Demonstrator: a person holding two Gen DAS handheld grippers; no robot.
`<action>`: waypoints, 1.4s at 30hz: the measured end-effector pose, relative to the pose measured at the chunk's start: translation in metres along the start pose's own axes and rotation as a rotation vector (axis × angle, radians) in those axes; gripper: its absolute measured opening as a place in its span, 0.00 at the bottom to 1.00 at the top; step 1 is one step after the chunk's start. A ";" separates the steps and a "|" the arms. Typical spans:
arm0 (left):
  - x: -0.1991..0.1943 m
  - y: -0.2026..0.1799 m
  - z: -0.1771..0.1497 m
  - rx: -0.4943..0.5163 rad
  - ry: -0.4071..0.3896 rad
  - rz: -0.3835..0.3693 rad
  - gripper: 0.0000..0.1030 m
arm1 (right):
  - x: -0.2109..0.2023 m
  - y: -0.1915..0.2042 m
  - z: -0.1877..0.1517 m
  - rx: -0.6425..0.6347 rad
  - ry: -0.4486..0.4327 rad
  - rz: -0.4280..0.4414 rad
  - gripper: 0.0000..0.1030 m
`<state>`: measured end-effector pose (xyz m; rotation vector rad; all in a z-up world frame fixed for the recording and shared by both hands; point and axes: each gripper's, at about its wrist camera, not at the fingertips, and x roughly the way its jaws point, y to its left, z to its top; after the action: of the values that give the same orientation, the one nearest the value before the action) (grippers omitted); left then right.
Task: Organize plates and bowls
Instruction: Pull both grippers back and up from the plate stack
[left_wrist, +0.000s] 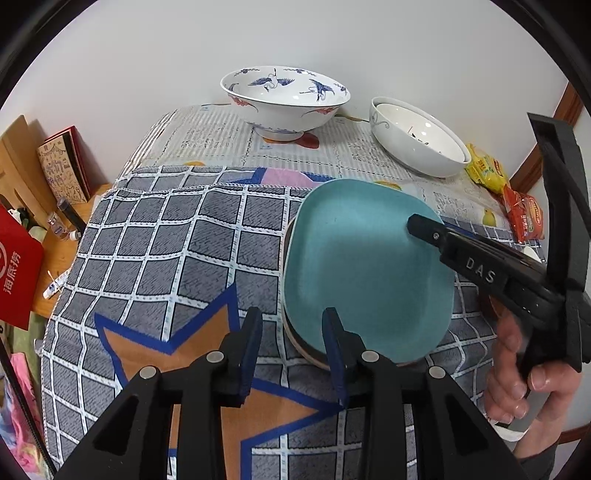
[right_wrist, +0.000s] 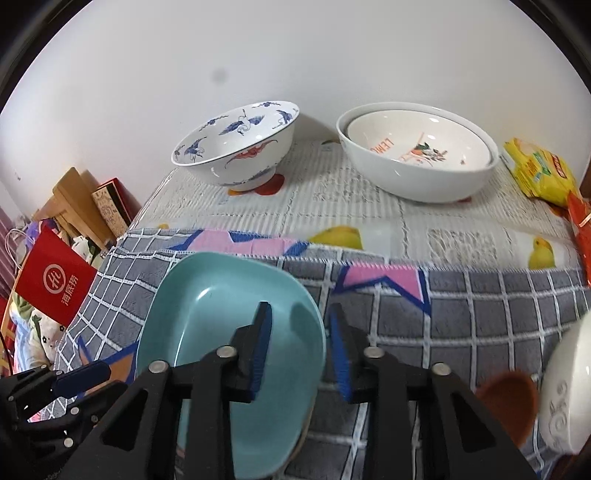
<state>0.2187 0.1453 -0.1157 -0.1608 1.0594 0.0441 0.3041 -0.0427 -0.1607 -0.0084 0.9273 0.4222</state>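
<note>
A teal plate (left_wrist: 365, 266) (right_wrist: 229, 332) lies on a dark-rimmed plate (left_wrist: 300, 345) on the grey checked cloth (left_wrist: 166, 258). My left gripper (left_wrist: 291, 332) straddles its near left rim: one finger is over the plate, the other is off it, and the pads stand clear, so it is open. My right gripper (right_wrist: 299, 328) (left_wrist: 417, 221) straddles the opposite rim the same way, open, with a gap at both pads. A blue-crane bowl (left_wrist: 284, 99) (right_wrist: 236, 147) and nested white bowls (left_wrist: 417, 136) (right_wrist: 417, 155) stand at the back by the wall.
Yellow and red snack packs (right_wrist: 535, 170) (left_wrist: 517, 210) lie at the back right. Another white bowl (right_wrist: 569, 387) and a brown dish (right_wrist: 509, 402) sit at the right edge. A red bag (right_wrist: 55, 280), books and clutter stand left of the table. A hand (left_wrist: 517, 376) holds the right gripper.
</note>
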 end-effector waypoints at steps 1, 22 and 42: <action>0.001 0.001 0.001 0.000 0.001 0.004 0.31 | 0.003 0.001 0.001 -0.012 0.004 -0.016 0.17; -0.035 -0.037 -0.007 0.075 -0.062 -0.012 0.37 | -0.072 -0.032 -0.025 0.031 -0.110 -0.089 0.36; -0.103 -0.173 -0.041 0.232 -0.152 -0.092 0.40 | -0.224 -0.159 -0.132 0.216 -0.114 -0.336 0.41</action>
<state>0.1523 -0.0277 -0.0272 0.0042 0.8965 -0.1475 0.1417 -0.2912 -0.0941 0.0559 0.8362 0.0099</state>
